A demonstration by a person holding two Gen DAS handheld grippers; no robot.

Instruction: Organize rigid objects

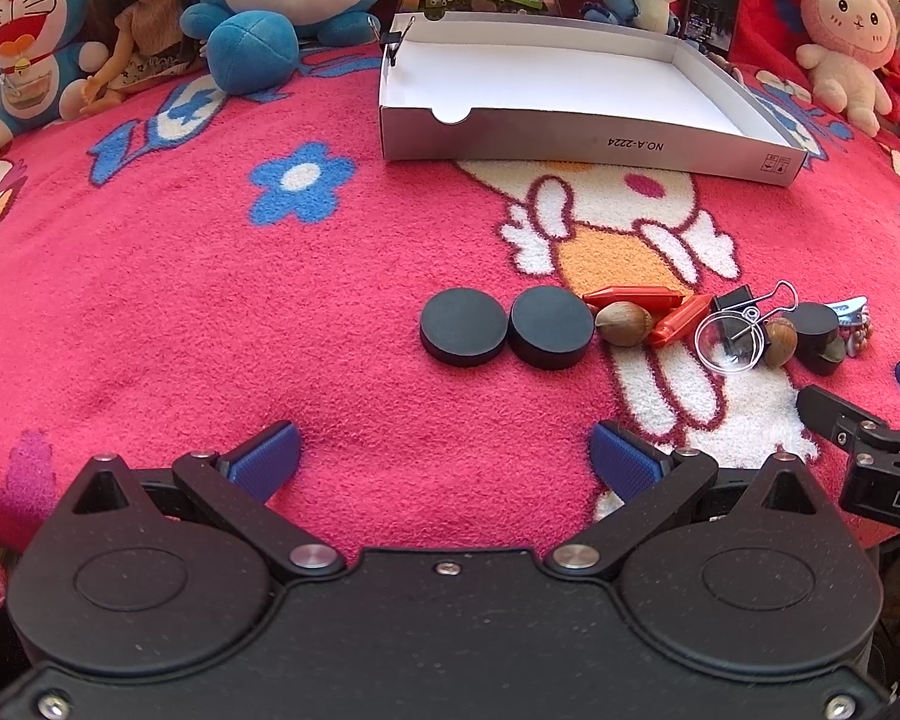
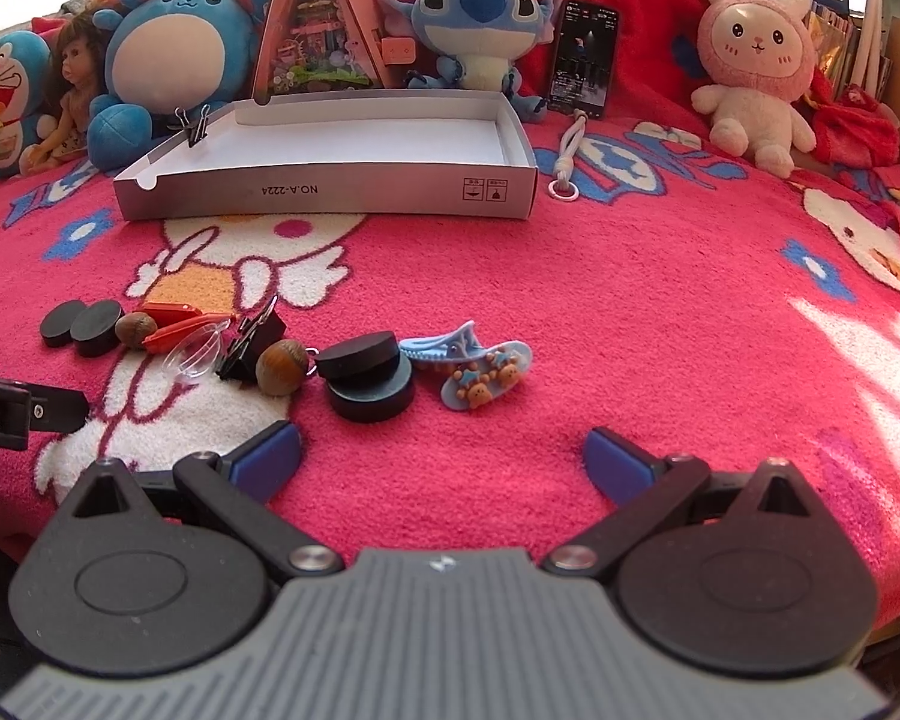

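Pink fleece blanket [image 2: 630, 300] covers the surface, with a white cardboard box [image 2: 330, 186] lying open at the far side. Both claws hover above the near blanket, left claw [image 1: 444, 459] and right claw [image 2: 444, 459] each spread wide, holding and touching nothing. Between box and claws runs a row of small things: black discs [image 1: 463, 327], stacked discs [image 2: 369, 384], hazelnuts [image 2: 281, 367], hair clips [image 2: 486, 375].

Row on pink blanket: black discs [image 1: 463, 328], hazelnuts [image 1: 624, 324], red clips [image 1: 630, 296]; white box [image 1: 570, 144] behind.

Both wrist views low, facing box [image 1: 570, 138], side-by-side.
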